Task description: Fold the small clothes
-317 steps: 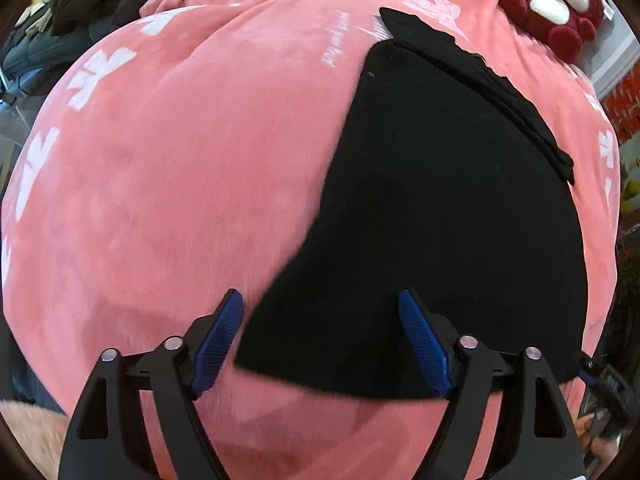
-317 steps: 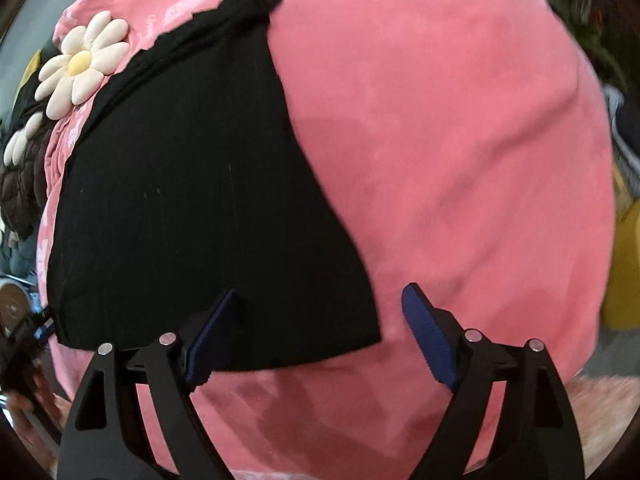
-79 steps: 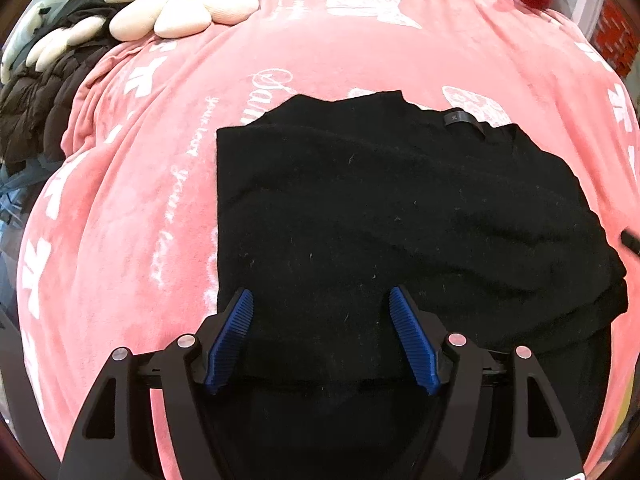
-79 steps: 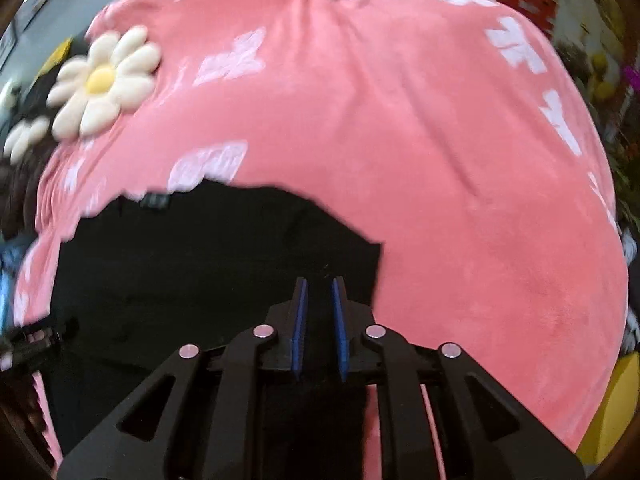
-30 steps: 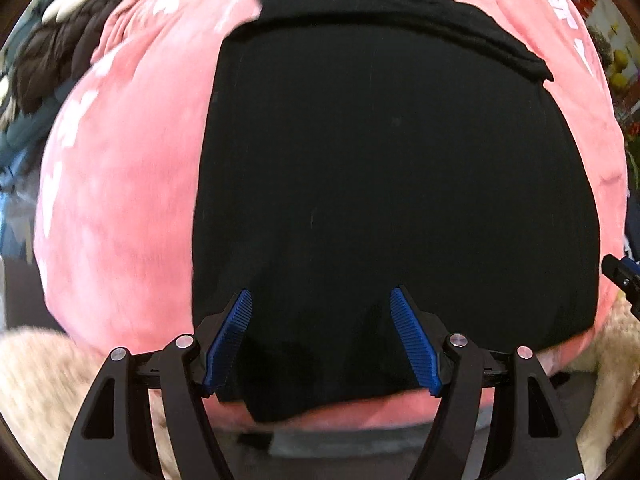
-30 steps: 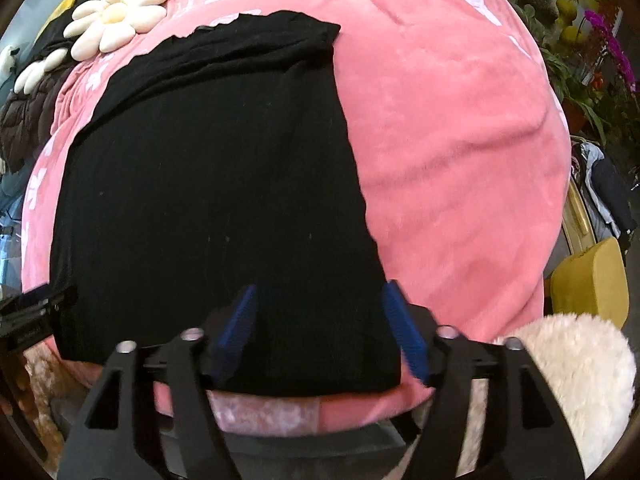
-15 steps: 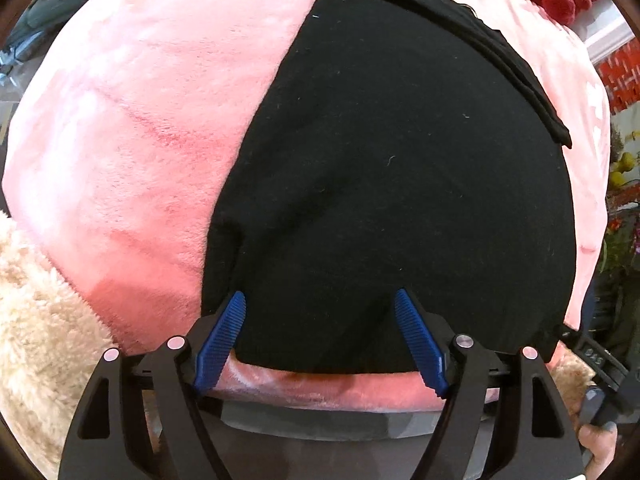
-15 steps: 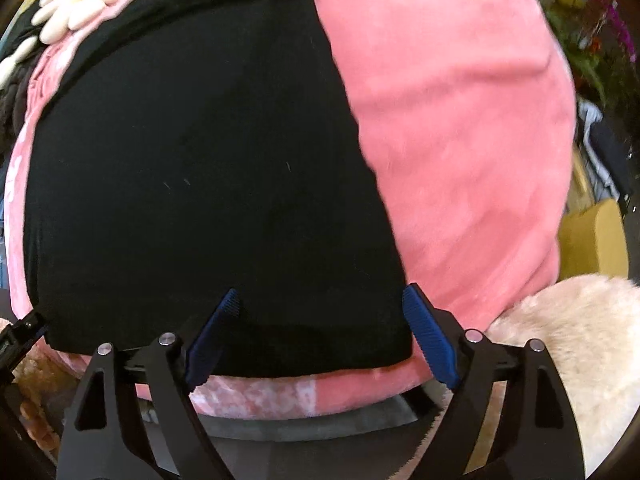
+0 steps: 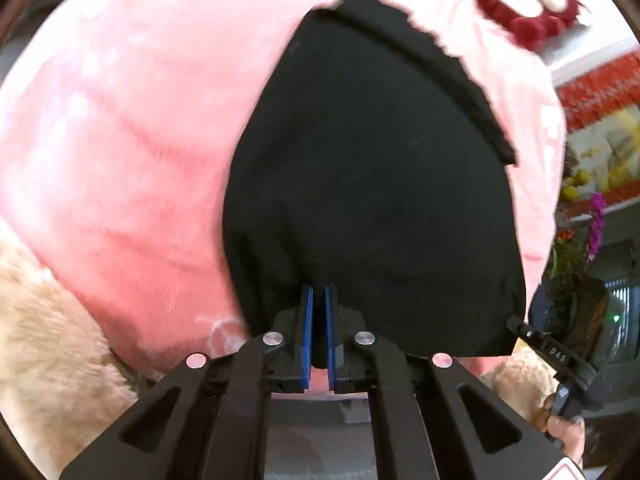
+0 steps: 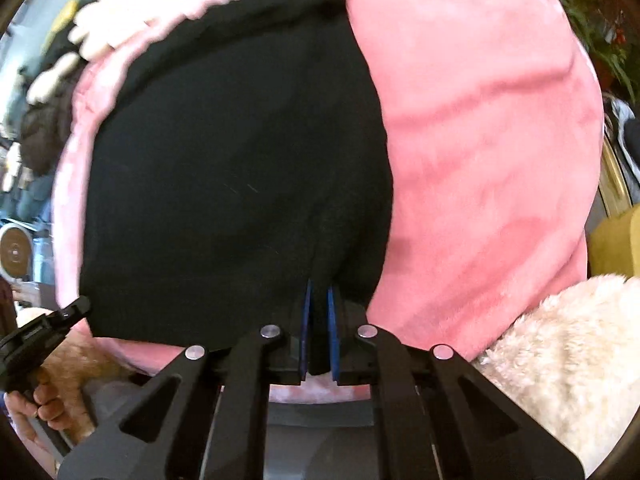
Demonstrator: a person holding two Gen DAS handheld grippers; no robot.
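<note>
A black garment (image 9: pixel 368 168) lies flat on a pink plush blanket (image 9: pixel 120 140), with a folded band along its far edge. My left gripper (image 9: pixel 317 290) has its jaws closing on the near hem by the garment's left corner, and the blue pads pinch a ridge of black cloth. In the right wrist view the same garment (image 10: pixel 240 168) spreads to the left. My right gripper (image 10: pixel 319 286) is closing on the hem near the right corner, cloth bunched between its pads. Each gripper shows at the edge of the other's view, the right (image 9: pixel 556 354) and the left (image 10: pixel 44 332).
A red and white plush toy (image 9: pixel 524 12) sits at the blanket's far end, and a daisy cushion (image 10: pixel 120 20) lies beyond the garment. Cream fluffy material (image 10: pixel 560 352) borders the near right edge, beige fluff (image 9: pixel 40 340) the near left. A yellow seat (image 10: pixel 616 244) stands to the right.
Both grippers stood open over the near hem half a second ago. Now both have shut on the hem, and the cloth puckers at each pinch.
</note>
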